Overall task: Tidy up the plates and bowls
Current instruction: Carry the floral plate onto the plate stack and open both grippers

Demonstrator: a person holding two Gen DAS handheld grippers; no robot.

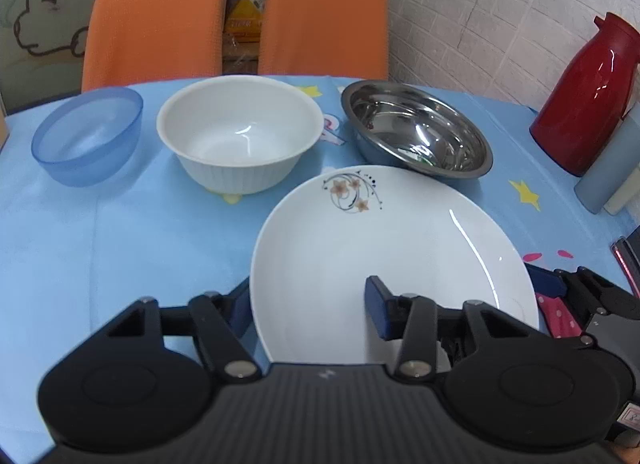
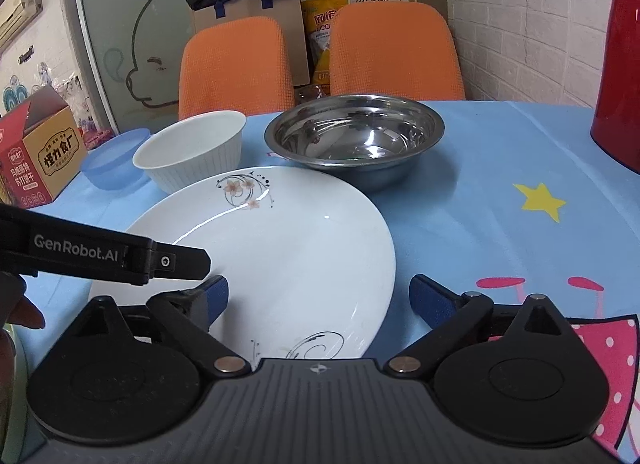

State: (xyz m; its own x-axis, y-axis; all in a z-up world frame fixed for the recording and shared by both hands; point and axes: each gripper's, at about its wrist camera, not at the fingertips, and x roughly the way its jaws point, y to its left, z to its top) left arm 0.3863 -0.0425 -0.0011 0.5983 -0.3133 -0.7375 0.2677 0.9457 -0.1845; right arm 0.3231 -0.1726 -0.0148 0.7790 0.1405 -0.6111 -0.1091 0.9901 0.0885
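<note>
While both reach level over the tabletop (image 1: 120, 232), the left gripper (image 1: 308, 304) and the right gripper (image 2: 320, 296) are spread, each straddling the plate's (image 1: 360, 248) near rim.

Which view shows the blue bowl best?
The left wrist view: the blue bowl shows whole, rim and inside, left of the white bowl. In the right wrist view the white bowl hides most of the blue bowl.

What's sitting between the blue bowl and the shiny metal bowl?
The white bowl stands between the blue bowl and the metal bowl, in a row behind the flowered plate. The left wrist view shows it best.
</note>
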